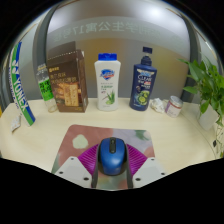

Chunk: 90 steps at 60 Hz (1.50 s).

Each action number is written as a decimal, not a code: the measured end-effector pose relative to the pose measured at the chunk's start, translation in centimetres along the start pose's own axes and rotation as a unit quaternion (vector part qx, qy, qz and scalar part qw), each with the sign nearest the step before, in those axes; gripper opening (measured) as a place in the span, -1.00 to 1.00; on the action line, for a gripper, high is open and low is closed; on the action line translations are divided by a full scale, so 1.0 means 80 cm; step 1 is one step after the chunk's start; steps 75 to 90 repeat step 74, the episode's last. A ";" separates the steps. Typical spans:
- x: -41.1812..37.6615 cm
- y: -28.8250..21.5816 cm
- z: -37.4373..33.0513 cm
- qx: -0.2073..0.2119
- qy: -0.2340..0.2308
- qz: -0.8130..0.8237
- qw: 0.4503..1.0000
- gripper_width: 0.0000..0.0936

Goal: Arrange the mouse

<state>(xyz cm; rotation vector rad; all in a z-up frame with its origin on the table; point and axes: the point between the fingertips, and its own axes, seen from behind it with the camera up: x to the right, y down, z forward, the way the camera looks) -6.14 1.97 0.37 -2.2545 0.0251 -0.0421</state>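
Spread apart, the jaws of the gripper [112, 172] stand on either side of a blue-and-black computer mouse [112, 153], whose rear sits between the two white fingers [72, 170] with a sliver of gap showing at each flank, so nothing is clamped. Magenta pads [93, 160] line the fingers' inner faces beside the mouse. It rests on a grey mouse mat [88, 133] with pastel patches of pink and pale green, and the mat lies on a cream tabletop [50, 135]. Beyond the mat, a row of things stands along the table's back edge: a clear bottle [45, 88], a brown box [68, 80] with white lettering too small to read, a white pump bottle [107, 81] with a blue and green label, a dark blue bottle [144, 79], and a small white object [174, 104] (what it is cannot be told). A leafy green plant [209, 84] rises at the far end of the row. Behind everything runs a grey wall [120, 35] carrying large pale characters, partly cut off and not legible.
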 end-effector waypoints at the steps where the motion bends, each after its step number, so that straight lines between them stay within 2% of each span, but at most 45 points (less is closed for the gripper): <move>1: -0.003 0.006 0.002 -0.004 -0.001 0.003 1.000 -0.12; 5: -0.010 0.016 0.006 -0.012 -0.009 0.012 1.000 0.00; 9: -0.005 0.013 0.002 -0.007 0.001 0.002 1.000 0.14; 15: -0.003 0.005 -0.022 -0.005 0.013 -0.006 1.000 0.81; 16: -0.004 0.002 -0.029 -0.003 0.013 -0.006 1.000 0.86; 19: -0.002 -0.007 -0.051 0.001 0.020 -0.005 1.000 0.81; 36: -0.008 -0.049 -0.216 0.030 0.042 0.003 0.999 0.82; 55: -0.014 0.000 -0.354 0.040 0.053 0.012 0.998 0.82; 67: -0.019 0.036 -0.390 0.031 0.052 0.011 0.998 0.81; 90: -0.027 0.042 -0.394 0.029 0.046 0.009 0.998 0.82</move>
